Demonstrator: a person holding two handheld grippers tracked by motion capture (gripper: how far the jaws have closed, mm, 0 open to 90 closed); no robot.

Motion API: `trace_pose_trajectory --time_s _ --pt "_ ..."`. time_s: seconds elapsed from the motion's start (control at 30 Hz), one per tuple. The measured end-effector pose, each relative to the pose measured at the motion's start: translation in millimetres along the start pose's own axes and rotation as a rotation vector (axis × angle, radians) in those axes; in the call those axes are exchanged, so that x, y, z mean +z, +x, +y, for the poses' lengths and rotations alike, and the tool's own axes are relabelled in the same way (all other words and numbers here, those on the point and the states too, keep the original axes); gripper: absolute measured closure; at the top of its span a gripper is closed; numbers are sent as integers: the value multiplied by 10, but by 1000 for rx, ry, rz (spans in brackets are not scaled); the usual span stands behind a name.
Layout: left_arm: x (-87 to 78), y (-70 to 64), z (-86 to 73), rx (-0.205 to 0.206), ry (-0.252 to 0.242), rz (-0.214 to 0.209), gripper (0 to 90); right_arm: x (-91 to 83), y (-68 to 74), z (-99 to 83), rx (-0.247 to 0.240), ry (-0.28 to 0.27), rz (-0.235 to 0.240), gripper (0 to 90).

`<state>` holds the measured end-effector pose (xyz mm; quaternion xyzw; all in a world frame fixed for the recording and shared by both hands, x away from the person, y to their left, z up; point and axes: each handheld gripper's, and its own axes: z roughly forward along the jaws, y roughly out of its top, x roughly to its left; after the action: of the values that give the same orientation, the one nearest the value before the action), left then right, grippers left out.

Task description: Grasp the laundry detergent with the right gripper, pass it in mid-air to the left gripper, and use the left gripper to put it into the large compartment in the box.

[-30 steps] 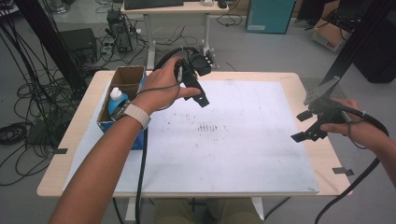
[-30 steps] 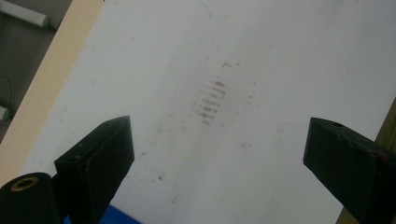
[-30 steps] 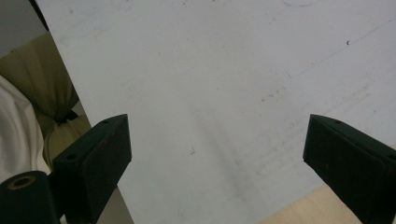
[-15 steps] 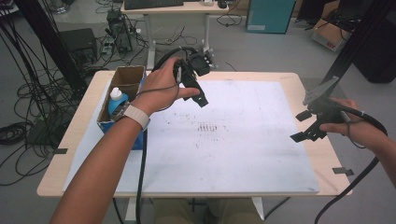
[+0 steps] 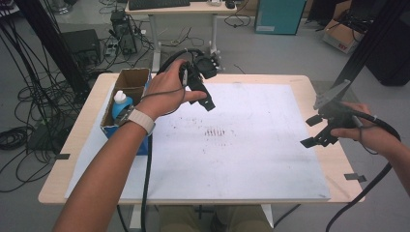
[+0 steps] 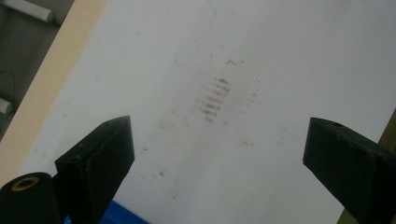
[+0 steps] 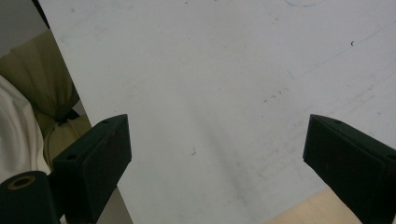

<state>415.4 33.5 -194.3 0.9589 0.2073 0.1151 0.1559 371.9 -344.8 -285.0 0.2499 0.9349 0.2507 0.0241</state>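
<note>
A wooden table (image 5: pixel 309 84) carries one white sheet (image 5: pixel 251 154), with one patch of brown smudges (image 5: pixel 215 131) near its middle. The room has grey floor, loose cables and one desk behind. At the table's left edge stands one cardboard box (image 5: pixel 129 86) holding one blue bottle (image 5: pixel 121 104). The left gripper (image 5: pixel 205 94) hangs over the sheet's far left corner, the right gripper (image 5: pixel 319 130) at its right edge; both gape wide, holding nothing.

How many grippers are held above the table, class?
2. The left gripper hangs over the white sheet's far left part; the right gripper hangs at its right edge. Both are open and empty.
</note>
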Motion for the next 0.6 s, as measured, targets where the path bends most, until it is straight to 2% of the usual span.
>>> trace_pose_trajectory --time_s 0.17,0.23,0.37,0.4,0.47,0.5,0.53,0.6 --pt "9 9 -7 -1 2 1 93 0 -3 -4 -4 -4 1 76" --pt "14 2 -10 -16 -3 -5 92 -1 4 -7 3 1 0 76" --pt "14 7 -9 -8 -1 0 92 -4 10 -13 1 2 1 76" --pt "15 1 -11 -18 -3 -3 92 -5 11 -14 1 -1 0 76" --pt "9 9 -12 -9 -2 1 92 -12 14 -16 4 -5 -2 76" --pt "12 1 -15 -21 -4 -3 92 -15 15 -14 6 -3 -1 76" --pt "11 1 -18 -23 -2 -5 92 -13 33 -10 28 -5 -6 76" --pt "18 3 -23 -19 -6 -2 93 -10 34 -13 25 -6 -5 75"
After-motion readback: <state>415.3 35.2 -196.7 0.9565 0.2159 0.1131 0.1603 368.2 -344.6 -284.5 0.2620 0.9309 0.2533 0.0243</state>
